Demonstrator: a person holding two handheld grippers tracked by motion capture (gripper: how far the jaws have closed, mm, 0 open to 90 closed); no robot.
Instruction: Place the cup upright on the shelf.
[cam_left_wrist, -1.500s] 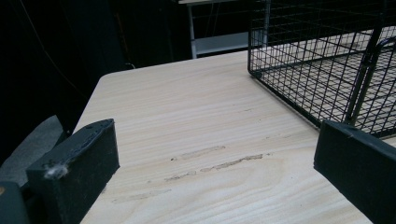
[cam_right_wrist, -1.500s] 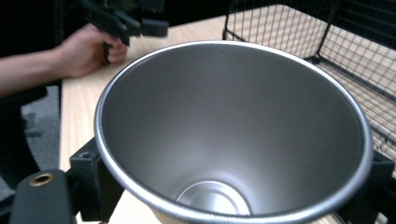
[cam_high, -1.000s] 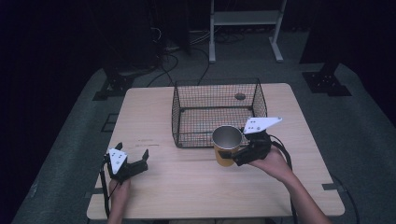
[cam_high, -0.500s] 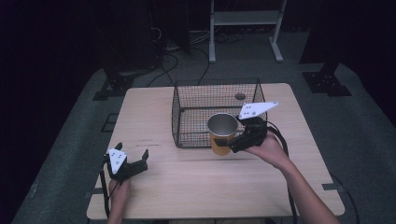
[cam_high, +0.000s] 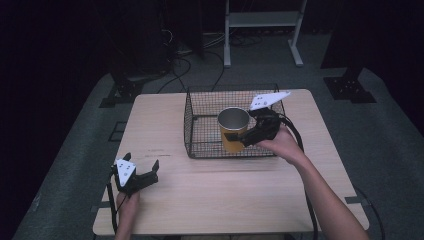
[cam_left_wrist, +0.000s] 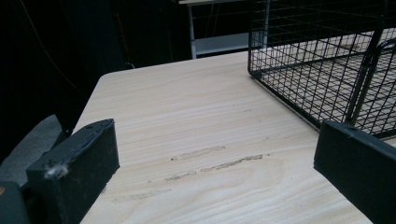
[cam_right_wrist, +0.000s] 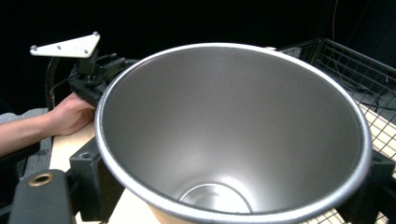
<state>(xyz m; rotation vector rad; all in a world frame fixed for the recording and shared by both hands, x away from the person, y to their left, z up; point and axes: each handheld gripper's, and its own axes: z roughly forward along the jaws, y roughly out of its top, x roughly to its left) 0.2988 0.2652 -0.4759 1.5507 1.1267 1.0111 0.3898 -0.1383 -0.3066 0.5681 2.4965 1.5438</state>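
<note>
- Moved since the earlier frames: right gripper (cam_high: 244, 137) carried the yellow metal cup with the steel lining (cam_high: 233, 129) from the bare tabletop in front of the basket, back and up, so it now shows over the black wire basket (cam_high: 200, 145); left gripper (cam_high: 141, 168) has not shifted.
- Left side, high view: left gripper sits low at the near left part of the light wooden table (cam_high: 160, 125), held by the person's left hand (cam_high: 127, 202), grey three-cornered plate on top.
- Its jaws are spread wide apart with nothing between them; left gripper view shows bare wood grain between the two black jaws and the basket's corner (cam_left_wrist: 322, 65) ahead at the right.
- Centre: basket stands on the far middle of the table, open top, well apart from the left gripper.
- Cup is upright, mouth up, seen against the basket's front half; cannot tell if it touches the basket floor.
- Right: right gripper's jaws are clamped on the cup's side from the person's side, right hand (cam_high: 280, 145) behind it.
- Right gripper view: cup interior (cam_right_wrist: 233, 130) looks empty, jaws at either side of the rim.
</note>
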